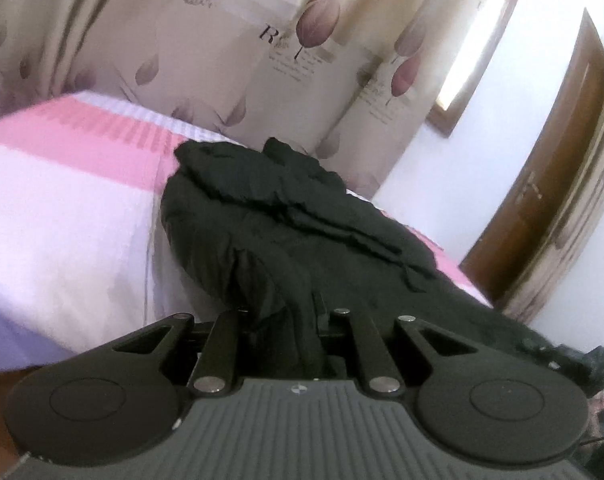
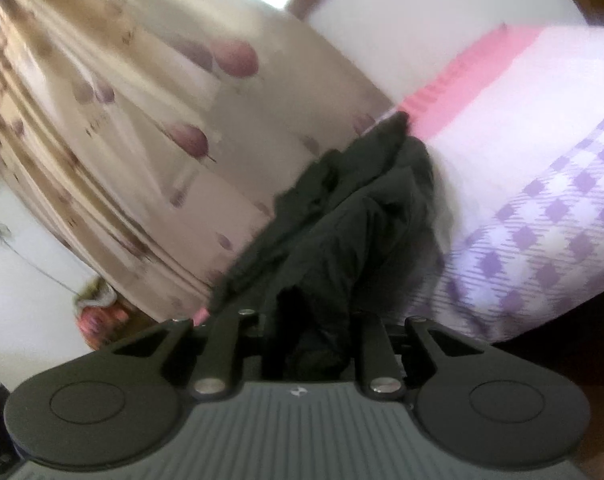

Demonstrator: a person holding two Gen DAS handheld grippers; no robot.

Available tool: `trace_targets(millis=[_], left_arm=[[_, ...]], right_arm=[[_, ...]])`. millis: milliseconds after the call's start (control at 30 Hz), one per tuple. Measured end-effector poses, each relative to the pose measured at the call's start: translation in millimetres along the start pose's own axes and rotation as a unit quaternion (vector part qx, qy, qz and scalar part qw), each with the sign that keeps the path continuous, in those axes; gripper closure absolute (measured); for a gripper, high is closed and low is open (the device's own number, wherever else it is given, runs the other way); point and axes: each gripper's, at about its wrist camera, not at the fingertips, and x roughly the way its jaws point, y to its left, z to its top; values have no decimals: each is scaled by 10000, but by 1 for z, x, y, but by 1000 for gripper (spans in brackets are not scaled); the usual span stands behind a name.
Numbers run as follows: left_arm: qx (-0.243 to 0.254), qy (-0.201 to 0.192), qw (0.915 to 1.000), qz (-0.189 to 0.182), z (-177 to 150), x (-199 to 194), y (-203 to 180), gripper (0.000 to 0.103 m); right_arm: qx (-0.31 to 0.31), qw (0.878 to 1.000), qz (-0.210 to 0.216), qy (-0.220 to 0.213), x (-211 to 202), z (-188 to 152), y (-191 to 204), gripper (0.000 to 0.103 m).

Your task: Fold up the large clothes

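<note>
A large black garment (image 1: pixel 285 208) lies crumpled along the edge of a bed (image 1: pixel 61 208) with a pink, white and lilac cover. Its near end runs up into my left gripper (image 1: pixel 285 312), which is shut on a bunched fold of it; the cloth hides the fingertips. In the right wrist view the same black garment (image 2: pixel 354 216) stretches from the bed (image 2: pixel 542 160) into my right gripper (image 2: pixel 310 320). That gripper is shut on another gathered fold, which covers its fingertips too.
A leaf-print curtain (image 1: pixel 221 60) hangs behind the bed and shows again as the curtain (image 2: pixel 101 120). A brown wooden door (image 1: pixel 542 184) and a bright window (image 1: pixel 474 40) are at the right. A colourful bundle (image 2: pixel 97 316) sits low by the wall.
</note>
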Motion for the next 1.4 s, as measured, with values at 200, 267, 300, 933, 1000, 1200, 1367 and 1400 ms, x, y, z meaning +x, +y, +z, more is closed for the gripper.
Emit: trace_targets(millis=[200,267,300,933,1000,1200,1367,1400], left_arm=[[-84,-191,9997,86,8,-7,-4,89],[-114,-320,9994,77,16,-9,-6,89],[-123,-373,9992,82,21,-10,-6,89],[-712,-940,9930,111,96,12,-10,88],[-750,-964,9924,113,104,19,-9,88],[-827,-1031,9910,205,129,45,-5,88],[-1086,-1095,9877,261,146,72,7,87],[-1118,-1102,9872,282,150,78,10,87]], right_arm=[[390,9988,281,-120,2,6,-4,84],[445,9980,405,-178,4,14,0,84],[445,9978,451,-199,5,17,3,84],[59,9970,661,-398,52,113,45,84],[25,9969,674,-395,61,123,48,84],[-26,9973,650,-350,94,153,50,84],[-22,9980,551,-320,127,178,46,84],[-26,9981,526,-310,134,183,45,84]])
